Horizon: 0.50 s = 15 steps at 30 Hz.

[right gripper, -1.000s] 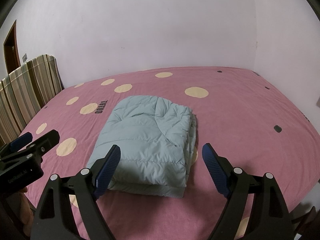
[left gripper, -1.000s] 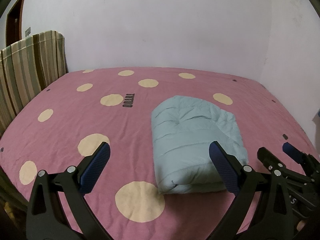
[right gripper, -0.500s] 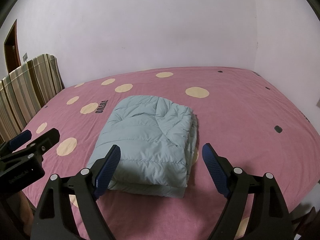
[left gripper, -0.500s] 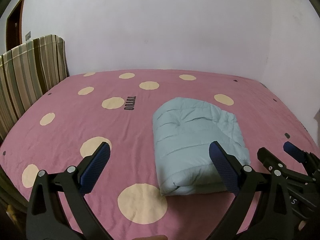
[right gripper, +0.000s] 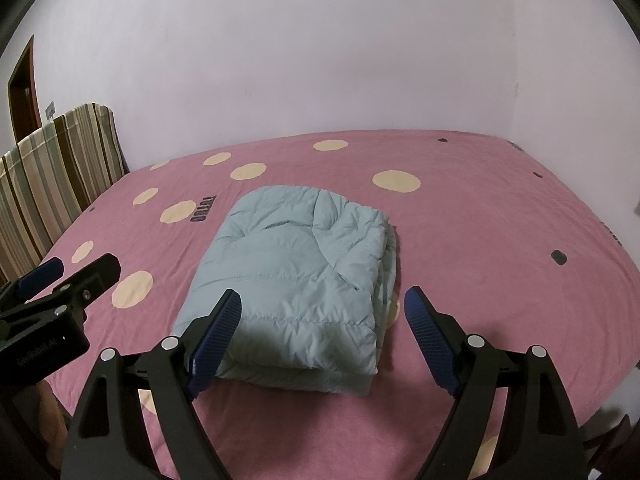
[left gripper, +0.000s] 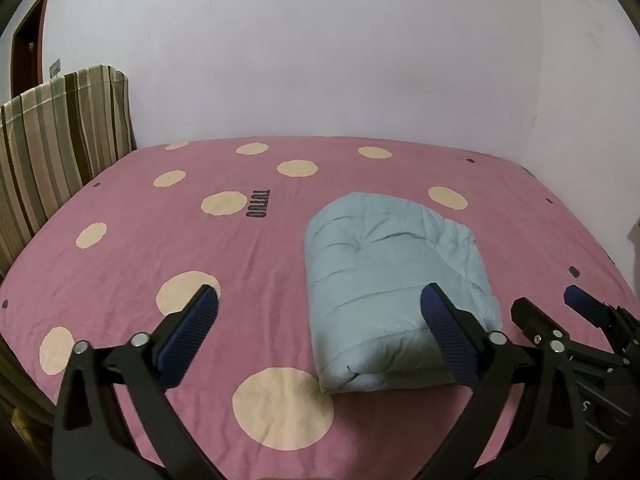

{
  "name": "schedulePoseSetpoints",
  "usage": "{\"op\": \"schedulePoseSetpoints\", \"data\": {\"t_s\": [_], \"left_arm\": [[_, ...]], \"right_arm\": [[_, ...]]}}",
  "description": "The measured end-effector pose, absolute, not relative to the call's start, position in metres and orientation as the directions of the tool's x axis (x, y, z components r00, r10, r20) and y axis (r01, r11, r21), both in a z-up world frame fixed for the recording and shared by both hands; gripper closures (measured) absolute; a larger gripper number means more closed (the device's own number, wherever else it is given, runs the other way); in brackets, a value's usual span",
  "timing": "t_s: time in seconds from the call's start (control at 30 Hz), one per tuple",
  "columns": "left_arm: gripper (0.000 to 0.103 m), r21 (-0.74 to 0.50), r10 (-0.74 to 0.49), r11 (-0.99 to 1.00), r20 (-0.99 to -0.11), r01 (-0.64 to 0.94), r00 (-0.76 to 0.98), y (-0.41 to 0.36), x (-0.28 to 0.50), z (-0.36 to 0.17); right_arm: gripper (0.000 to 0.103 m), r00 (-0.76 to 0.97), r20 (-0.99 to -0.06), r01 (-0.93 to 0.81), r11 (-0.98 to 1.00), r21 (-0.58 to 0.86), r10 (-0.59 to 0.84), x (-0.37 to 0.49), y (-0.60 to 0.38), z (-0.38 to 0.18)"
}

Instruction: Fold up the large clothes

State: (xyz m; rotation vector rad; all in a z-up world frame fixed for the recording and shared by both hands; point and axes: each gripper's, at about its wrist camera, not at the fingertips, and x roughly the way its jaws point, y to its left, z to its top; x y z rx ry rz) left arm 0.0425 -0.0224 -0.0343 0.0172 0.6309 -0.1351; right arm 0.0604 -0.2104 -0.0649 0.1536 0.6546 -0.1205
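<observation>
The bed (right gripper: 500, 240) carries the puffy blue jacket (right gripper: 296, 280), folded into a thick bundle near its front edge. It looks light, soft and springy, so you should take it at the doubled front edge. Your left gripper (left gripper: 320, 332) and right gripper (right gripper: 322, 332) hover before it, jaws wide and empty.

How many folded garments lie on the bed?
1: a light blue padded jacket, folded, lies mid-bed on the pink spotted sheet, ahead of both open grippers. None else shows.
</observation>
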Motion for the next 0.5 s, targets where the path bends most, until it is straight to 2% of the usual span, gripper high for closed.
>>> {"op": "schedulePoseSetpoints", "data": {"t_s": [0.33,0.5], "left_arm": [[0.002,-0.007,-0.041,0.999,-0.599,0.046,0.8,-0.017,0.055,-0.049],[0.002,0.002,-0.024,0.999,-0.631,0.033,0.776,-0.006,0.071,-0.059]], "right_arm": [[0.021,0.778,-0.627,0.148,0.983,0.105,-0.05,0.069,-0.221,-0.074],[0.021,0.781,-0.622,0.163,0.981,0.108,-0.061,0.072,-0.235,-0.075]]}}
